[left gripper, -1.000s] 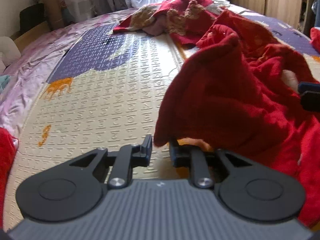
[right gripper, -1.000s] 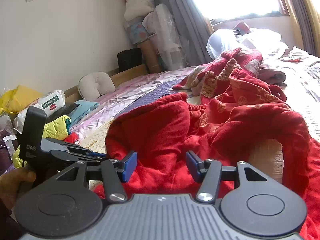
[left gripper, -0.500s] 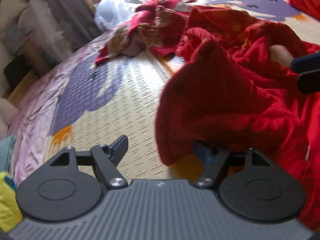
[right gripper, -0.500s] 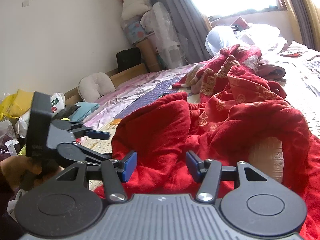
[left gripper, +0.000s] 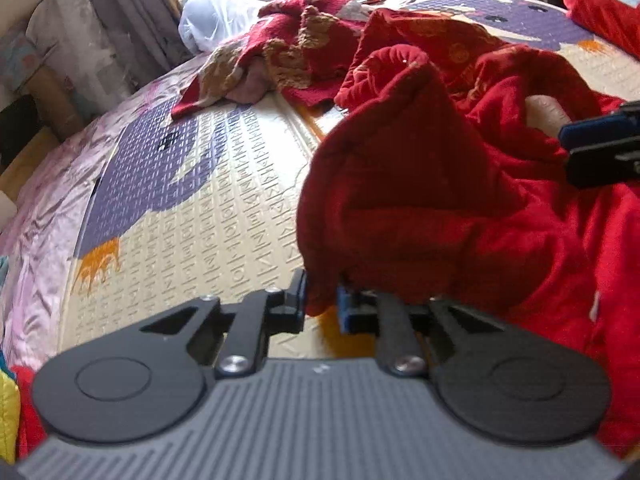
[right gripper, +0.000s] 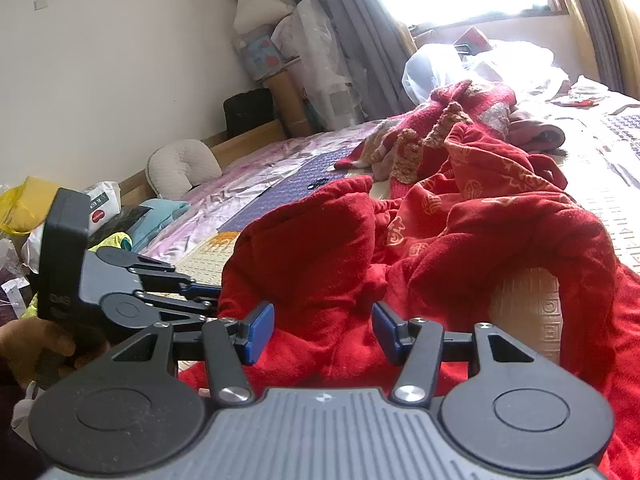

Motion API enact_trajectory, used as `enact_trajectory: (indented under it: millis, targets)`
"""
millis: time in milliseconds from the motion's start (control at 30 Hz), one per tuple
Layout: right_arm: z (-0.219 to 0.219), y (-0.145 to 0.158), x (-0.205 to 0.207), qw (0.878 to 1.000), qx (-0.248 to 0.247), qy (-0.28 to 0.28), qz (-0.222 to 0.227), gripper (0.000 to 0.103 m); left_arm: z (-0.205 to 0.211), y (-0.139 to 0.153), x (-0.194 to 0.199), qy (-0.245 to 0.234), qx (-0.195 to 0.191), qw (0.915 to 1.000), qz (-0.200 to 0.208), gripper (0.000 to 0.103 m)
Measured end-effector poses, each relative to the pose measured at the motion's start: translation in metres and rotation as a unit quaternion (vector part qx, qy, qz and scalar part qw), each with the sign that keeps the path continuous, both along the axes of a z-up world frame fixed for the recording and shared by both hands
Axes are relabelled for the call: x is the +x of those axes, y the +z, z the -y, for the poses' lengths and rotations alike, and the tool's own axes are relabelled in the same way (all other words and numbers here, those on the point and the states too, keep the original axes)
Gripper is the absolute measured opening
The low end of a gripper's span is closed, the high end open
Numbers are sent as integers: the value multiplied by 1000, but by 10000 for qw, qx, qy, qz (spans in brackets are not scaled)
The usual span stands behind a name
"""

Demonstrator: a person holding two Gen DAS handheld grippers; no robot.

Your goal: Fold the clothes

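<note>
A crumpled red fleece garment [left gripper: 420, 184] lies heaped on the patterned bed mat [left gripper: 208, 208]. My left gripper [left gripper: 320, 304] has its jaws closing, and they pinch the garment's lower left edge between the pads. From the right wrist view the same left gripper [right gripper: 208, 298] reaches in from the left and meets the red garment [right gripper: 320, 240]. My right gripper [right gripper: 322, 334] stands open low over the garment's near folds. Red cloth lies between its blue pads [right gripper: 260, 330], and they do not press on it. Its fingertip [left gripper: 600, 148] shows at the right edge of the left wrist view.
A second red and gold garment [left gripper: 304, 40] is bunched farther back, beside a white plastic bag [left gripper: 216, 20]. A pink sheet [left gripper: 44, 200] borders the mat on the left. Bags, a grey pillow [right gripper: 180, 168] and stacked bundles [right gripper: 280, 40] line the wall. A hand [right gripper: 36, 340] holds the left gripper.
My left gripper opened wide, then shut again on the garment's edge, rolling a little as it did. The right gripper stayed where it was, still open.
</note>
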State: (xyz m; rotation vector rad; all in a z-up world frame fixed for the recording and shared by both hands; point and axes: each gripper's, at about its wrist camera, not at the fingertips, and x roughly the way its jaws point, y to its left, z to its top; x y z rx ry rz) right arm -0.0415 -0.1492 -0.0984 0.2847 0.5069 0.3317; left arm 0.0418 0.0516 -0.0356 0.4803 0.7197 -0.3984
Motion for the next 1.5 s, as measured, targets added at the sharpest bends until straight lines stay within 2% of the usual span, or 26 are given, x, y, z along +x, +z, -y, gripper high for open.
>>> enact_trajectory:
  millis: [667, 800, 833, 900, 933, 967, 1000, 1067, 1167, 1333, 1500]
  targets:
    - [6, 2, -4, 9999, 116, -78, -2, 57, -50, 44, -52, 548, 273, 9979, -215, 11]
    - [3, 0, -4, 9999, 103, -13, -55, 57, -47, 46, -54, 455, 479, 9978, -105, 12]
    - [2, -1, -4, 9999, 83, 5, -71, 57, -42, 48, -53, 353, 467, 9983, -46, 17]
    - [-2, -3, -4, 9999, 14, 39, -101, 57, -32, 50, -50, 126, 458, 9988, 87, 34]
    - [-4, -3, -5, 9999, -24, 54, -112, 57, -26, 50, -49, -16, 470, 9987, 174, 58]
    - [-5, -4, -5, 9999, -46, 60, -114, 57, -19, 49, -47, -163, 527, 9981, 283, 74]
    - [-5, -4, -5, 9999, -68, 66, -117, 57, -11, 47, -45, -315, 619, 9967, 410, 77]
    - [-5, -5, -6, 9999, -100, 64, -120, 57, -3, 42, -35, -522, 703, 9952, 434, 78]
    - [-4, -6, -5, 9998, -119, 36, -135, 57, -1, 34, -15, -685, 655, 9952, 235, 78]
    - [-4, -7, 1, 9996, -170, 117, -176, 57, -15, 20, 18, -957, 264, 9947, -269, 78]
    - [-5, -14, 9, 9991, -271, 156, -277, 57, -19, 12, 34, -1437, -85, 9886, -442, 78]
